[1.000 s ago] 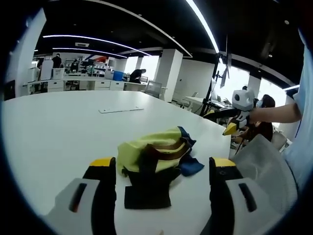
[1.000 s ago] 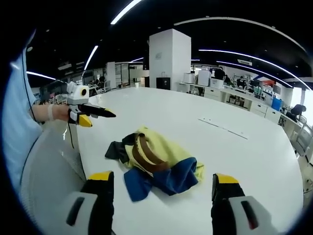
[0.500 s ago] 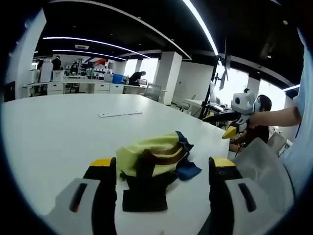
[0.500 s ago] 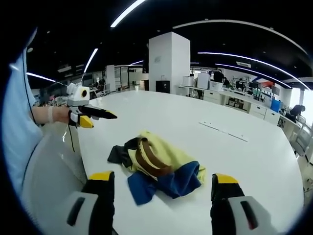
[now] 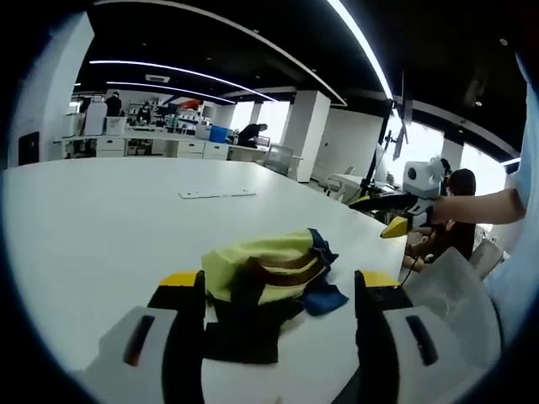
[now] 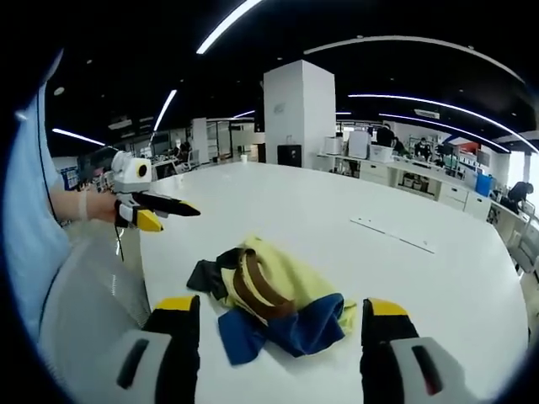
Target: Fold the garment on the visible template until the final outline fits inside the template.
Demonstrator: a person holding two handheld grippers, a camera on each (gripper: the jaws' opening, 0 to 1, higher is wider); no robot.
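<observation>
A crumpled garment, yellow with brown bands, a black part and a blue part, lies in a heap on the white table near its edge. My left gripper is open, low over the table just short of the heap, which shows between its jaws. In the right gripper view the same garment lies ahead of my right gripper, open and holding nothing. Each gripper also appears in the other's view, held in a hand off the table's edge: the right gripper and the left gripper.
A thin pale strip lies flat farther out on the table; in the right gripper view the strip sits beyond the garment. A grey mesh chair back stands at the table's edge by the person. Desks and a pillar stand far behind.
Both views have shifted slightly with the hands. The garment lies in the same heap, and both grippers stay open and apart from it.
</observation>
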